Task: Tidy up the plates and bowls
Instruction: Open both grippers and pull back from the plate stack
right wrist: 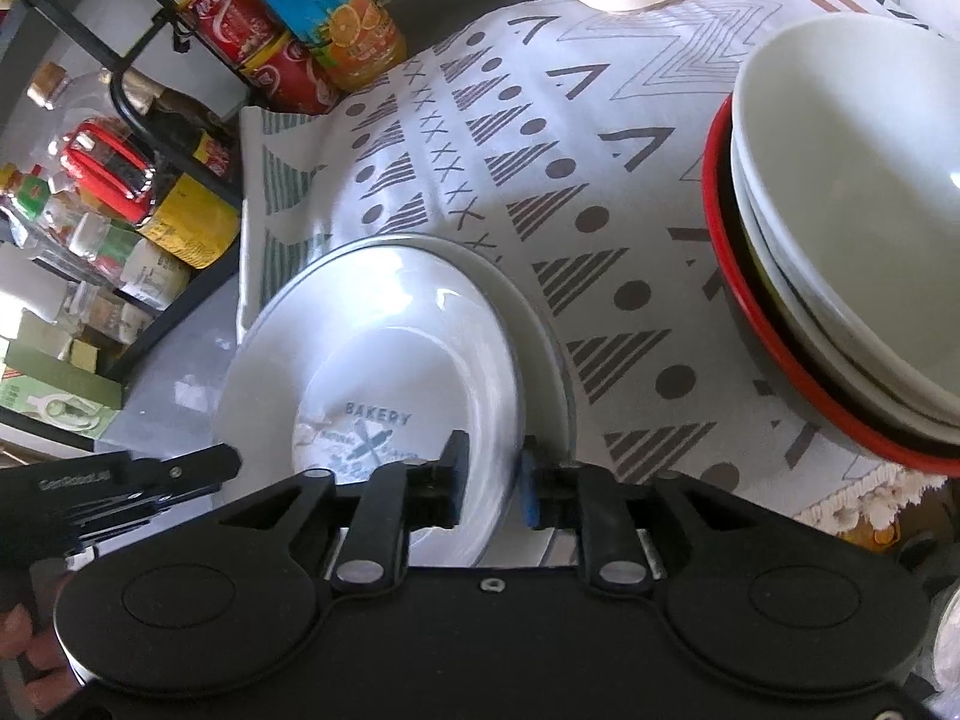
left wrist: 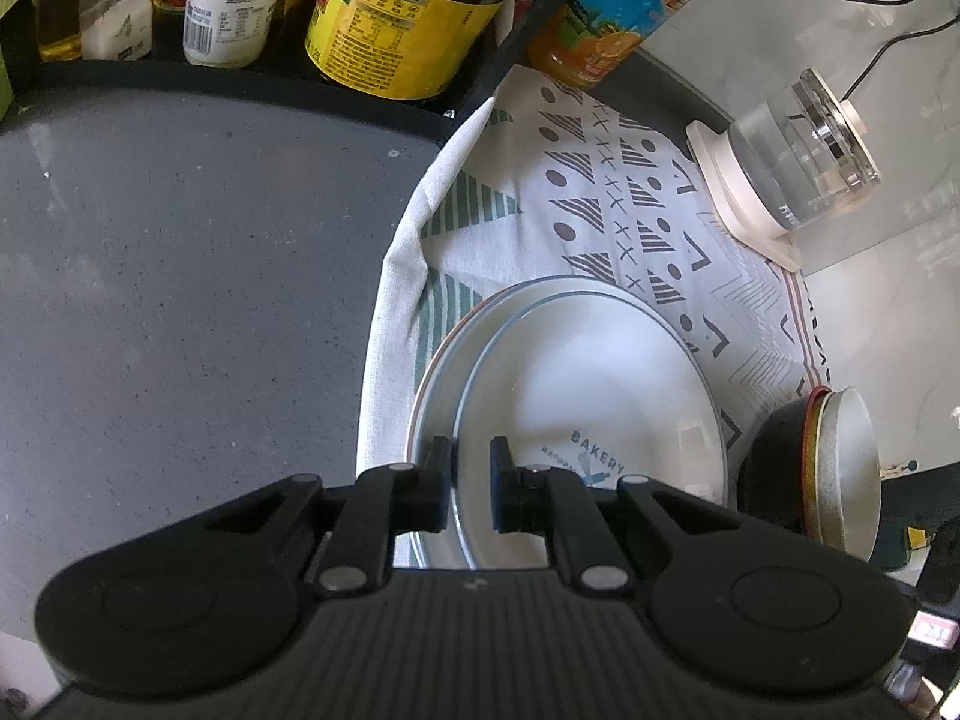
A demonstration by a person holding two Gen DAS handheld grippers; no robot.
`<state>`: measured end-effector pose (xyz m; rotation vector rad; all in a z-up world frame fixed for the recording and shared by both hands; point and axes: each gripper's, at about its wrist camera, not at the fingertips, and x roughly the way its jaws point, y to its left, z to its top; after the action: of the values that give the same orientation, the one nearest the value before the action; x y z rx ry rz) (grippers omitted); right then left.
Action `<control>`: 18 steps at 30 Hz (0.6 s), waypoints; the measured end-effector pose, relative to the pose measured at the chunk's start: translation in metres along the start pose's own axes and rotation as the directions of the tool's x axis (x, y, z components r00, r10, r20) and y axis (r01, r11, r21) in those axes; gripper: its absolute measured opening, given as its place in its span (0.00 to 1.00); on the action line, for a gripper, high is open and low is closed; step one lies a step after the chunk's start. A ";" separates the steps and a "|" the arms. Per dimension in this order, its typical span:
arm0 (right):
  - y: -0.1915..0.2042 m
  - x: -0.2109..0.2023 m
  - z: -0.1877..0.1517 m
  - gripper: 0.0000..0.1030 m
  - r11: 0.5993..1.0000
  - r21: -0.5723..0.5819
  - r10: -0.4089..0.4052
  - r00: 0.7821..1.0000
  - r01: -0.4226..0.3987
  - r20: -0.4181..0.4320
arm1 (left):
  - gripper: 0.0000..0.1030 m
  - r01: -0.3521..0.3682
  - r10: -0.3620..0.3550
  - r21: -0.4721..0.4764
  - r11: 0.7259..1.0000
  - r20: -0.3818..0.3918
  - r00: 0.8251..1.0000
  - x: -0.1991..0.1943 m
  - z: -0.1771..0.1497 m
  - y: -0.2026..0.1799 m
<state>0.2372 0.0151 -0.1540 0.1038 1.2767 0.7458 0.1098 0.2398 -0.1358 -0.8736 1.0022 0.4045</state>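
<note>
A white "BAKERY" plate (left wrist: 576,372) lies stacked on a larger white plate (left wrist: 444,348) on a patterned cloth (left wrist: 630,192). My left gripper (left wrist: 470,489) straddles the top plate's left rim, jaws a little apart. My right gripper (right wrist: 492,480) straddles the same plate's (right wrist: 396,348) right rim, jaws a little apart; the lower plate (right wrist: 540,330) shows beside it. A pale bowl (right wrist: 852,180) nests in another bowl inside a red-rimmed black bowl (right wrist: 756,324) at the right; the stack also shows in the left wrist view (left wrist: 840,468).
Grey counter (left wrist: 180,270) lies left of the cloth. A black rack with sauce bottles (left wrist: 396,18) and an orange juice bottle (right wrist: 336,18) stands at the back. A glass kettle (left wrist: 804,156) on a white base sits at the far right.
</note>
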 end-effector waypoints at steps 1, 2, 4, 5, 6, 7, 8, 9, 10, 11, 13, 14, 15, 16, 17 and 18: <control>0.000 -0.002 -0.001 0.23 1.000 0.000 -0.001 1.000 0.001 0.003 | 0.09 0.000 0.000 0.000 1.000 -0.003 1.000 0.000 0.000 0.000; -0.001 -0.003 -0.001 0.24 1.000 0.001 0.000 1.000 0.000 0.005 | 0.09 0.000 0.000 0.002 1.000 -0.003 1.000 0.000 0.000 0.000; -0.002 -0.007 -0.002 0.26 1.000 -0.002 0.003 1.000 -0.003 0.015 | 0.09 0.000 0.000 0.004 1.000 -0.005 1.000 -0.001 0.000 -0.001; -0.001 -0.009 -0.002 0.27 1.000 -0.007 0.004 1.000 -0.003 0.020 | 0.09 0.000 0.000 0.004 1.000 -0.005 1.000 -0.001 0.000 -0.002; -0.001 -0.010 -0.002 0.27 1.000 -0.010 0.004 1.000 -0.004 0.025 | 0.09 -0.002 0.002 0.006 1.000 -0.007 1.000 0.000 0.000 -0.002; -0.002 -0.012 -0.002 0.27 1.000 -0.009 0.006 1.000 -0.006 0.028 | 0.09 -0.003 0.003 0.008 1.000 -0.008 1.000 -0.001 0.000 -0.003; -0.002 -0.013 -0.002 0.27 1.000 -0.010 0.009 0.999 -0.009 0.032 | 0.09 -0.003 0.003 0.007 1.000 -0.010 1.000 -0.001 0.000 -0.003; -0.002 -0.016 -0.003 0.27 1.000 -0.009 0.011 0.999 -0.010 0.039 | 0.09 -0.005 0.005 0.006 1.000 -0.013 1.000 -0.001 0.000 -0.004; -0.002 -0.019 -0.003 0.27 1.000 -0.009 0.011 0.999 -0.011 0.045 | 0.09 -0.010 0.010 0.007 1.000 -0.013 1.000 -0.002 0.000 -0.004; -0.002 -0.023 -0.003 0.27 1.000 -0.013 0.014 0.998 -0.013 0.055 | 0.10 -0.017 0.017 0.010 1.000 -0.008 1.000 -0.004 0.001 -0.005; -0.002 -0.034 -0.002 0.33 0.999 -0.012 0.031 0.997 -0.030 0.076 | 0.17 -0.027 0.027 0.019 0.999 0.000 1.000 -0.008 0.002 -0.010; -0.002 -0.040 -0.001 0.39 0.999 -0.014 0.038 0.995 -0.037 0.088 | 0.27 -0.032 0.032 0.023 0.999 0.007 0.999 -0.011 0.002 -0.013; -0.002 -0.047 0.000 0.47 0.999 -0.018 0.043 0.994 -0.042 0.102 | 0.34 -0.034 0.034 0.029 0.999 0.018 0.999 -0.014 0.002 -0.017; -0.002 -0.054 0.002 0.51 0.999 -0.023 0.046 0.992 -0.043 0.116 | 0.45 -0.031 0.030 0.042 0.999 0.035 0.999 -0.019 0.003 -0.023; -0.002 -0.061 0.003 0.55 0.999 -0.028 0.049 0.990 -0.046 0.129 | 0.54 -0.028 0.025 0.052 0.998 0.047 0.999 -0.022 0.004 -0.028; -0.003 -0.069 0.004 0.58 0.998 -0.032 0.059 0.988 -0.055 0.139 | 0.58 -0.024 0.021 0.061 0.998 0.059 0.998 -0.025 0.005 -0.033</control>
<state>0.2362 -0.0242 -0.0974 0.1675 1.1327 0.7916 0.1217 0.2254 -0.0979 -0.7916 0.9667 0.4138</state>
